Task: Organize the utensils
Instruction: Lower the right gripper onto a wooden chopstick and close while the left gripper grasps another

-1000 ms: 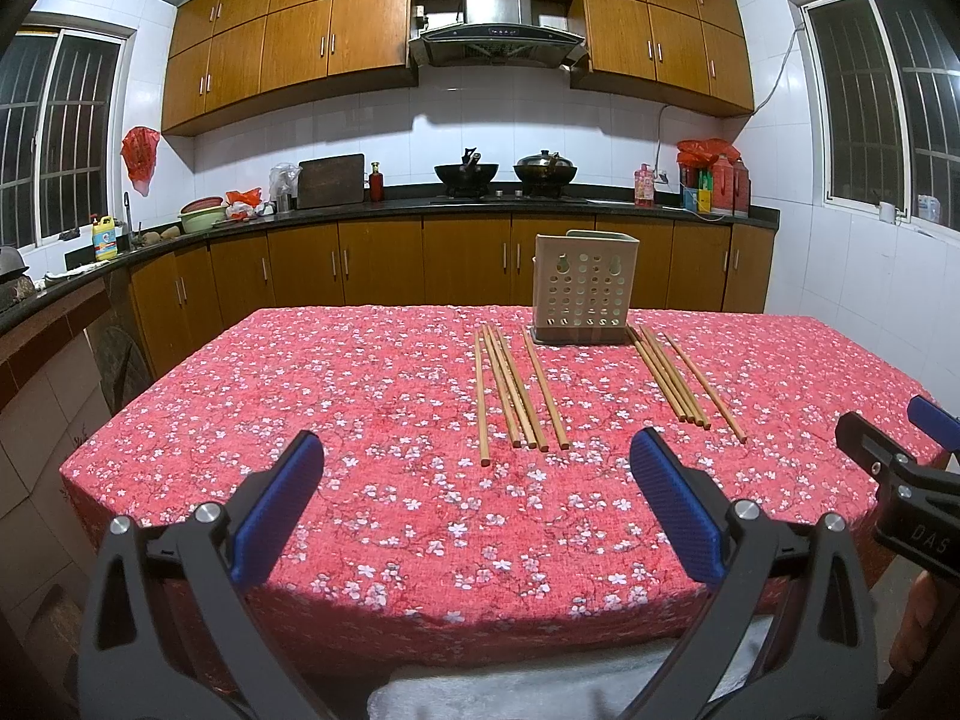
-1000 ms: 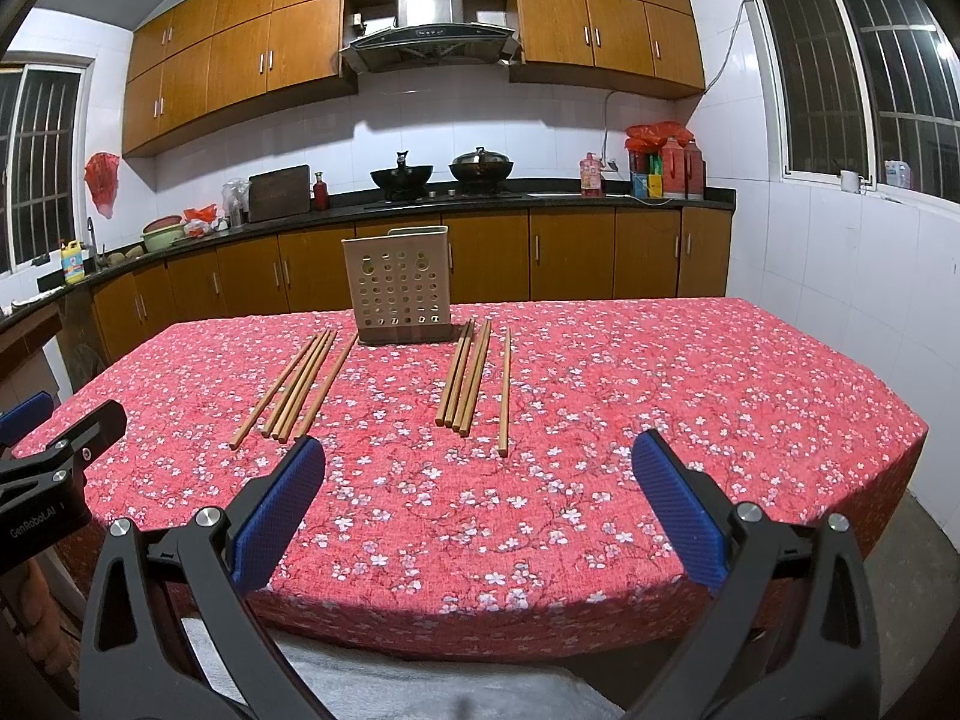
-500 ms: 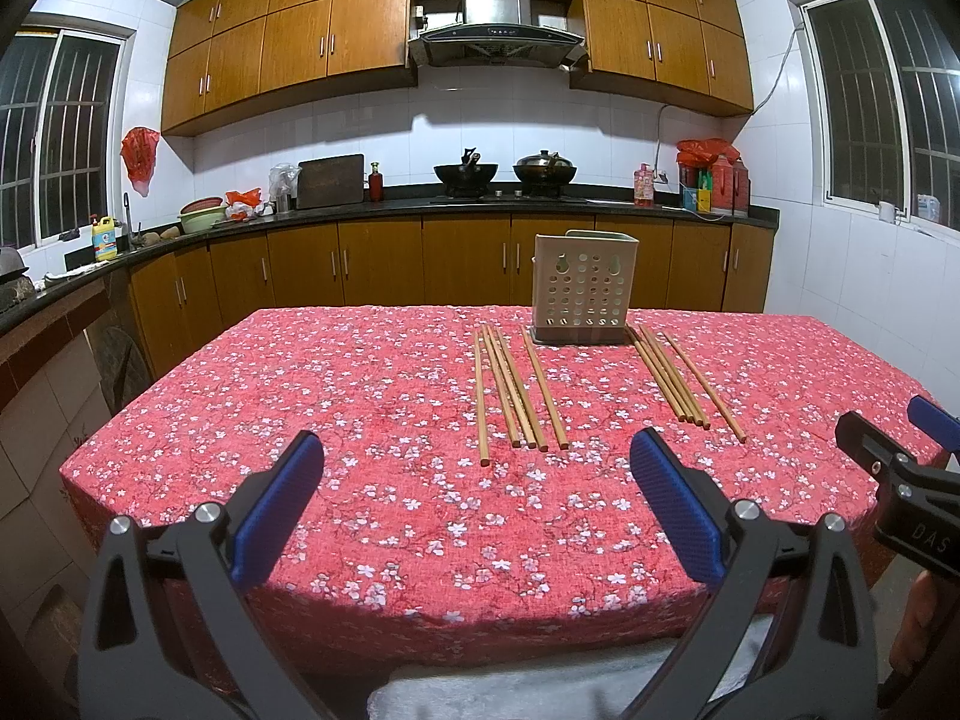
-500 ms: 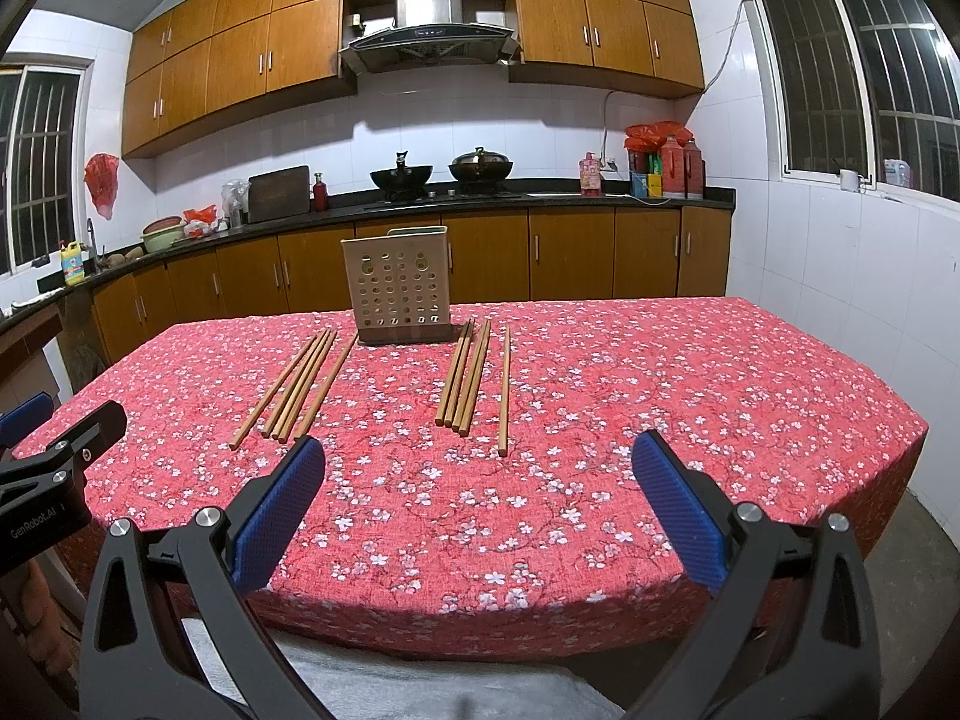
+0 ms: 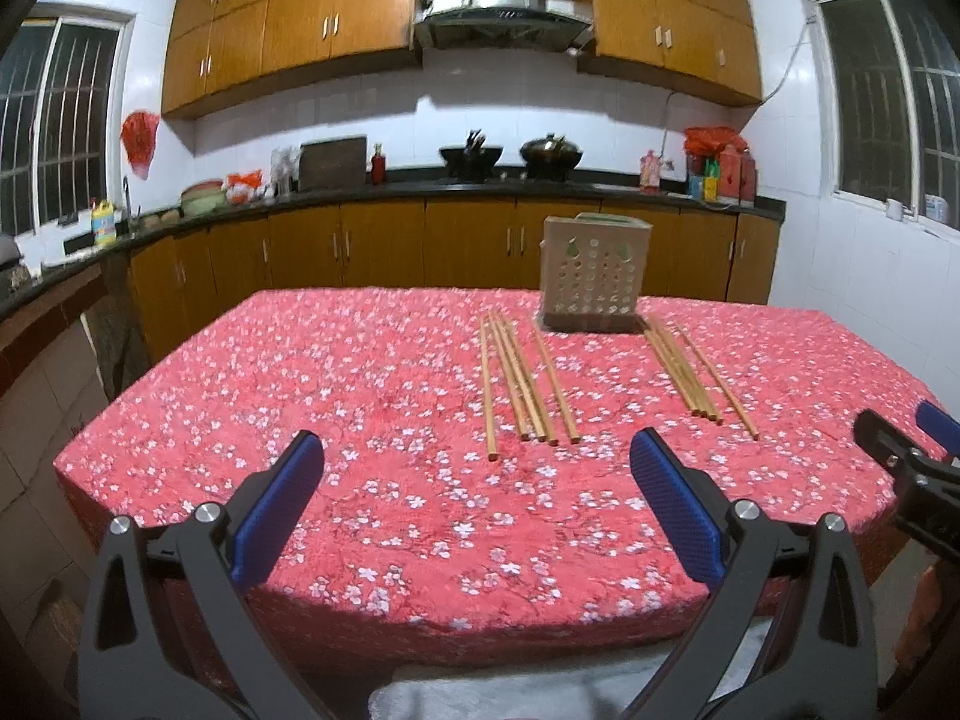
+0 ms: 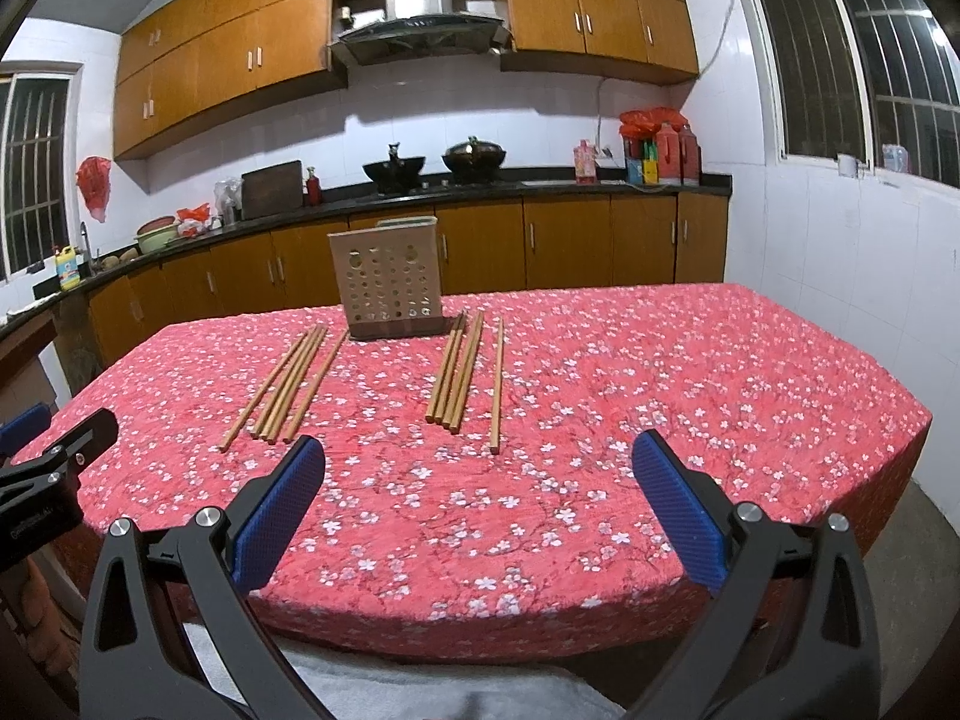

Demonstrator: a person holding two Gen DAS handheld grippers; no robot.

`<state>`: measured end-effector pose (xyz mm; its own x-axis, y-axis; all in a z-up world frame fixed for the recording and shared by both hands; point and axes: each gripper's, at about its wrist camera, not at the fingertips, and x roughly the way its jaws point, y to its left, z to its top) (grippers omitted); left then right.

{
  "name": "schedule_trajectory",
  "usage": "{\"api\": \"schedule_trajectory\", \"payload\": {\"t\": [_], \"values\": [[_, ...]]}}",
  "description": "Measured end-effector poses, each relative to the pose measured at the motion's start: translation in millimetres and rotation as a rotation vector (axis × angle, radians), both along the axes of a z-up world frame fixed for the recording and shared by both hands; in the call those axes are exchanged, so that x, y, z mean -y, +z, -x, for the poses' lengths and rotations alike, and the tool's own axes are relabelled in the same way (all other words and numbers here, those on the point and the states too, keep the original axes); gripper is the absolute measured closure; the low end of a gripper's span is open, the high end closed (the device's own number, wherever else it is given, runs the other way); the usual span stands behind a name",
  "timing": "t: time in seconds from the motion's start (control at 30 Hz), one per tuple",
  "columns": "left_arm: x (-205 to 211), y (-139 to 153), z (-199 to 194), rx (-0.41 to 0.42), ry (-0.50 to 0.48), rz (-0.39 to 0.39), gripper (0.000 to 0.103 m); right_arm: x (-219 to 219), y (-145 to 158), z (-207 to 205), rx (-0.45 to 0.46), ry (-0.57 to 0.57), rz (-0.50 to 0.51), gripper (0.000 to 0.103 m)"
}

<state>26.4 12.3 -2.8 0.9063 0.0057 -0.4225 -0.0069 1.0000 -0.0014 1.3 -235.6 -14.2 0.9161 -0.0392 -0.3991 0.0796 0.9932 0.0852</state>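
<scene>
I'm holding both claws short of the near edge of the bench (image 5: 360,396), and both are gaping wide with nothing between the blue pads. The left claw (image 5: 477,468) is looking across the red flowered cloth (image 6: 690,396) at the left bundle of chopsticks (image 5: 522,381), which is lying flat just ahead. The right claw (image 6: 479,471) is facing the right bundle of chopsticks (image 6: 462,375), one stick lying a little apart from the rest. Between the two bundles, at their far ends, the perforated utensil holder (image 5: 591,273) is standing upright on the cloth. I'm seeing the right claw's black frame poking in at the edge of the left view, well apart from the sticks. Nothing is sitting between my claws and the chopsticks. Behind the bench, a black countertop (image 6: 540,186) is carrying two woks (image 6: 393,168), bottles and a cutting board, under wooden cabinets (image 5: 288,18) and a range hood (image 6: 420,18).
</scene>
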Motion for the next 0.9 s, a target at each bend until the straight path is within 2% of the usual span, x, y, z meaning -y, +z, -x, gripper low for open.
{"api": "schedule_trajectory", "payload": {"t": [0.1,0.2,0.33,0.4,0.53,0.63,0.67,0.73,0.83,0.9], "values": [[-14,-2,-19,-0.06,0.048,0.025,0.004,4,-1,-17,-0.041,-0.019,0.009,0.002],[-26,-7,-50,-0.112,0.114,0.001,0.004,12,-2,-43,-0.096,-0.04,0.019,0.004],[-39,-10,-82,-0.17,0.118,-0.009,0.004,23,-3,-85,-0.193,-0.048,0.006,0.012],[-43,-11,-97,-0.201,0.097,0.005,0.004,28,-6,-112,-0.262,-0.054,-0.012,0.026],[-53,-17,-129,-0.277,0.045,0.066,0.004,38,-16,-152,-0.342,-0.025,-0.073,0.046],[-54,-19,-144,-0.294,0.025,0.079,0.004,36,-27,-179,-0.389,-0.008,-0.069,0.059],[-54,-19,-149,-0.296,0.019,0.076,0.004,35,-28,-185,-0.402,-0.002,-0.069,0.066],[-51,-20,-160,-0.306,-0.001,0.074,0.012,27,-38,-198,-0.432,0.011,-0.062,0.069],[-45,-25,-174,-0.347,-0.033,0.067,0.033,23,-52,-216,-0.474,0.017,-0.048,0.075],[-40,-30,-183,-0.377,-0.055,0.068,0.042,23,-60,-221,-0.503,0.015,-0.049,0.088]]}}
